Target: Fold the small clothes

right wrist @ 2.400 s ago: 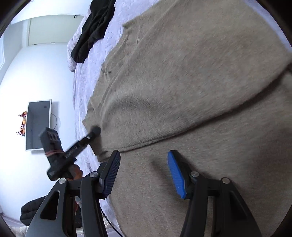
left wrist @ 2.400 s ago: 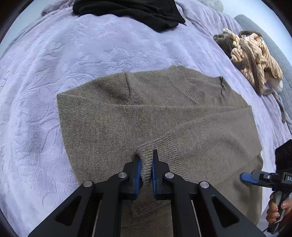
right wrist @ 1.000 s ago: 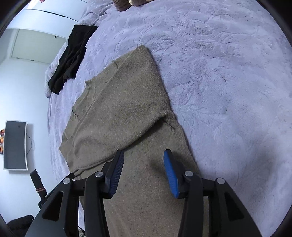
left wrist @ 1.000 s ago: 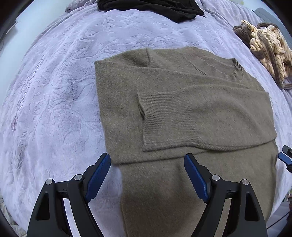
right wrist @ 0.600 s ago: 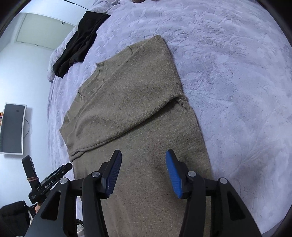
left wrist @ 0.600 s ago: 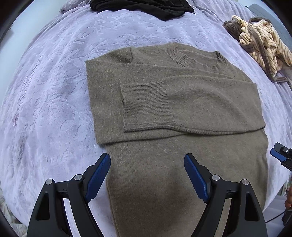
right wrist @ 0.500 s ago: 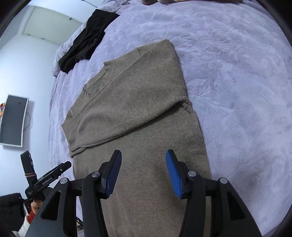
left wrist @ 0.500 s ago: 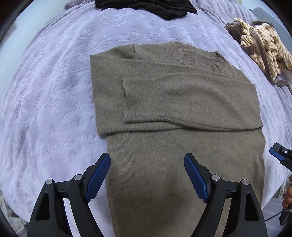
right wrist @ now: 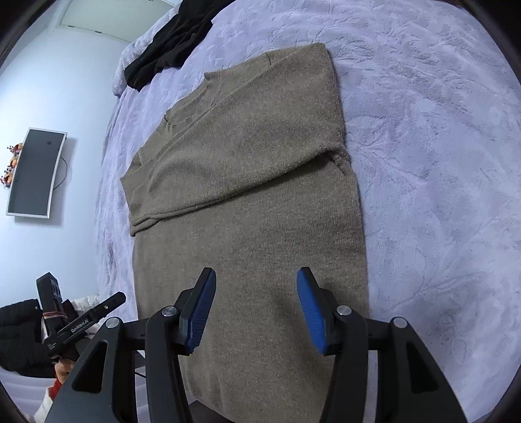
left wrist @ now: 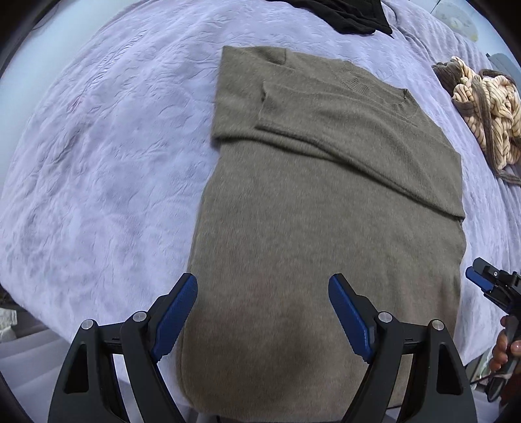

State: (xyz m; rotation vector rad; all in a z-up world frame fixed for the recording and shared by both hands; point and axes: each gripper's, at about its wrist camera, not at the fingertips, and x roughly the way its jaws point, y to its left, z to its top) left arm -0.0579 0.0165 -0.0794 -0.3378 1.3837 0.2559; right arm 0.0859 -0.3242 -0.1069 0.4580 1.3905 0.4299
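An olive-brown knit sweater (left wrist: 325, 208) lies flat on the lilac bedspread (left wrist: 97, 162), both sleeves folded across its chest, neck away from me. It also shows in the right wrist view (right wrist: 247, 201). My left gripper (left wrist: 263, 312) is open and empty, hovering over the sweater's lower body near its left edge. My right gripper (right wrist: 254, 306) is open and empty above the hem area near the right side. The right gripper also shows at the right edge of the left wrist view (left wrist: 488, 286), and the left gripper shows at the lower left of the right wrist view (right wrist: 81, 322).
A black garment (left wrist: 345, 16) lies at the far side of the bed, also seen in the right wrist view (right wrist: 166, 42). A tan striped garment (left wrist: 485, 107) is heaped at the far right. A wall screen (right wrist: 35, 172) hangs left of the bed. The bed's near edge runs under the sweater hem.
My left gripper opened and let go of the sleeve cuff, which now lies folded across the chest. Both grippers have drawn back toward the sweater's hem.
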